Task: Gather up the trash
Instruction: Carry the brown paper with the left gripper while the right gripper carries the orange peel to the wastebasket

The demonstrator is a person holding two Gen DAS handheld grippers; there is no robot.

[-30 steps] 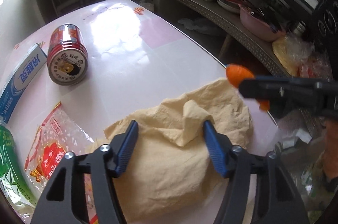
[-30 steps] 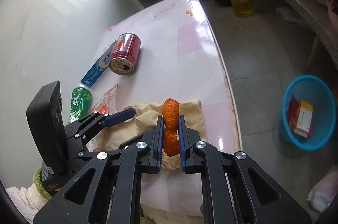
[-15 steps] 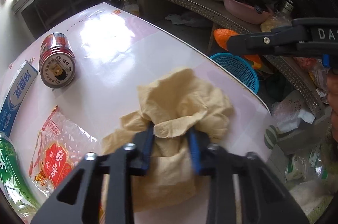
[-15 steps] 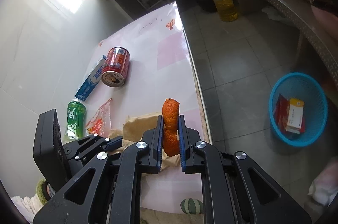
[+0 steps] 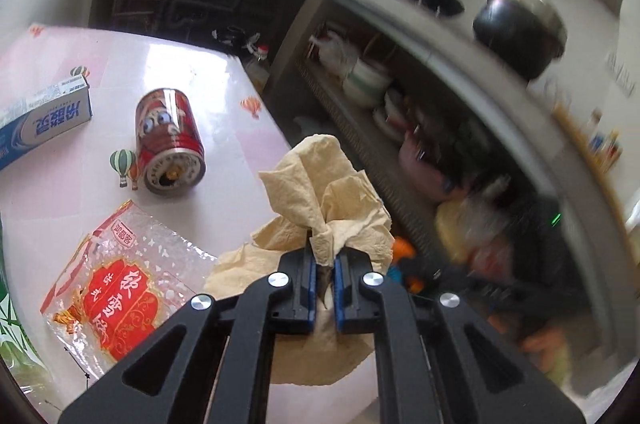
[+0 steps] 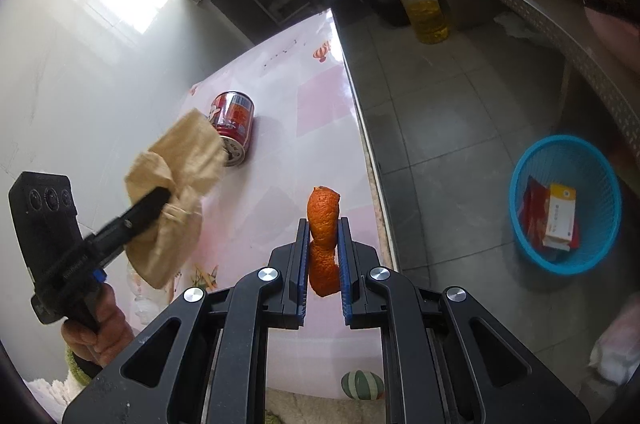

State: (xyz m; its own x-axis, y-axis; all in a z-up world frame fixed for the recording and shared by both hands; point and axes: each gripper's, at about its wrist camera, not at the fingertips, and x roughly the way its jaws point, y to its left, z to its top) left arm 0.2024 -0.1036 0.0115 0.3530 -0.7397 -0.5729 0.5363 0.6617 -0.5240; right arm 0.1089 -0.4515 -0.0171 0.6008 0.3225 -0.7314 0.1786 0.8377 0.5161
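A crumpled tan paper sheet [image 5: 320,192] hangs clear of the pink table [image 5: 224,96]. My left gripper [image 5: 323,256] is closing its jaws on a pinched fold of it. The right wrist view shows that same paper [image 6: 188,152] raised above the table in the left gripper [image 6: 164,200], held by a hand. My right gripper [image 6: 323,224] is shut on an orange peel [image 6: 323,212] over the table's near edge. A blue basket [image 6: 600,184] stands on the floor to the right with boxes and a red packet inside.
On the table lie a red can [image 5: 168,140] on its side, a blue and white toothpaste box [image 5: 44,116], a clear snack wrapper with red print [image 5: 120,280] and a green bottle [image 5: 12,336]. An oil bottle [image 6: 424,8] stands on the floor; cluttered shelves run along the right.
The left gripper went from open over the flat paper to closed on a fold, then rose and rolled, lifting the paper off the table. The right gripper kept the peel almost still.
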